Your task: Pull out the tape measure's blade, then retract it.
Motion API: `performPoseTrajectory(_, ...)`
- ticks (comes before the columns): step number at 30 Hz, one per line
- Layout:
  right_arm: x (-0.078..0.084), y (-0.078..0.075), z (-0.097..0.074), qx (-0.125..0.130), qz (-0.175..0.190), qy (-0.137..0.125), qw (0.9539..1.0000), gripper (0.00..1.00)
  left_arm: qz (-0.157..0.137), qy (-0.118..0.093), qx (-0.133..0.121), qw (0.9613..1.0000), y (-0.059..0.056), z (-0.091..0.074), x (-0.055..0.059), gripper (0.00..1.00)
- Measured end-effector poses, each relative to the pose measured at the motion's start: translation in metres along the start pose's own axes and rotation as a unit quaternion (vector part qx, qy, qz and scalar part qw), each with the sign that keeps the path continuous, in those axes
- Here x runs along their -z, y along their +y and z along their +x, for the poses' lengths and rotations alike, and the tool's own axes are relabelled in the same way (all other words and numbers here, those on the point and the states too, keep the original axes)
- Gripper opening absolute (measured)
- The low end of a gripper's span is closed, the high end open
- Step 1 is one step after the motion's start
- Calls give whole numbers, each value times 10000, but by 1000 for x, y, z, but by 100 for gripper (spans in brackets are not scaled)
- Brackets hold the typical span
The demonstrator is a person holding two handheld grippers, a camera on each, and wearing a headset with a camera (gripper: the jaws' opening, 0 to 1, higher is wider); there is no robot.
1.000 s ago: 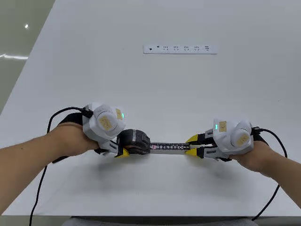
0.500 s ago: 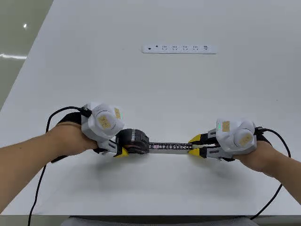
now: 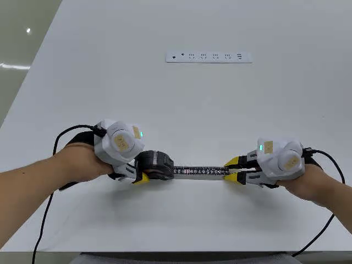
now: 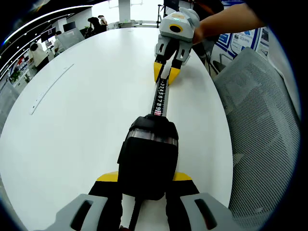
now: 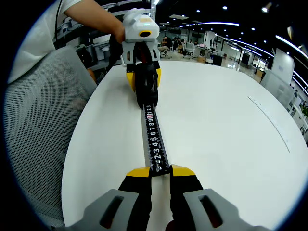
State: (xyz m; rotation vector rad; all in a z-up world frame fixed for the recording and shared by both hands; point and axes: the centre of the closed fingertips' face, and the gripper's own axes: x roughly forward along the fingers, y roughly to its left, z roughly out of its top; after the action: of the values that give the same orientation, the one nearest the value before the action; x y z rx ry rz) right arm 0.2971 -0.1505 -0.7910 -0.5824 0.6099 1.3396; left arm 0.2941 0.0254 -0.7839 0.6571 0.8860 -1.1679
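A black tape measure case [image 3: 154, 165] [image 4: 148, 159] [image 5: 146, 82] lies near the table's front edge, and my left gripper [image 3: 140, 175] [image 4: 144, 180] is shut on it. Its numbered blade [image 3: 199, 171] [image 4: 159, 98] [image 5: 154, 142] stretches rightward out of the case, flat along the white table [image 3: 181, 110]. My right gripper [image 3: 232, 170] [image 5: 159, 173] is shut on the blade's tip. In the left gripper view the right gripper [image 4: 168, 72] sits at the blade's far end; in the right gripper view the left gripper [image 5: 142, 70] holds the case.
A white power strip [image 3: 209, 56] lies flat at the table's far middle. Black cables [image 3: 47, 214] trail from both grippers over the front edge. A grey mesh chair [image 4: 267, 139] stands beside the table.
My right gripper has moved rightward with the blade tip, so a longer stretch of blade shows. The left gripper and case have stayed in place.
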Motion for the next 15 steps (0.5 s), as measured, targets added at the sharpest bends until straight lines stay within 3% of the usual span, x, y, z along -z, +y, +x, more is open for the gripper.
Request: performPoseTrajectory(15, 10, -2, -10, 12, 34, 67, 10000, 9, -1, 11, -6, 10000, 0, 0, 0, 32)
